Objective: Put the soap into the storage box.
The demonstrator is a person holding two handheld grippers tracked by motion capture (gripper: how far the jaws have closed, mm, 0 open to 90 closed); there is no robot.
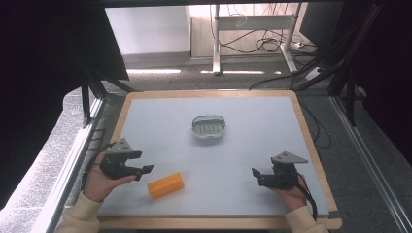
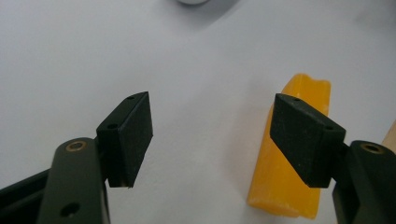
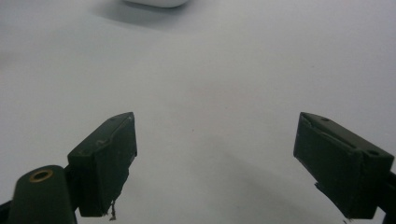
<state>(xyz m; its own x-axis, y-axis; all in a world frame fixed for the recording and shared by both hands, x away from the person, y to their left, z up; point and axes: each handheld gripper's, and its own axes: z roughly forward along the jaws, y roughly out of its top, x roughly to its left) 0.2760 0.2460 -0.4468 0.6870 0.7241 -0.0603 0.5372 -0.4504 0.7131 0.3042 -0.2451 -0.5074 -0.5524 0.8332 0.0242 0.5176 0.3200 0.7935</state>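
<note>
Lying near the table's [image 1: 145, 116] front edge, left of centre, one orange block [image 1: 165, 185] sits just beside the left gripper [image 1: 144, 171], whose jaws stand apart and empty; in the left gripper view the block [image 2: 292, 158] lies partly behind one jaw. One white slotted dish [image 1: 209, 126] rests mid-table, well apart. The right gripper [image 1: 256, 176], jaws apart, holds nothing at the front right.

The white dish [image 2: 192, 1] is cut off by the top edge in both gripper views; a left claw jaw hides part of the orange block [image 2: 289, 154].
</note>
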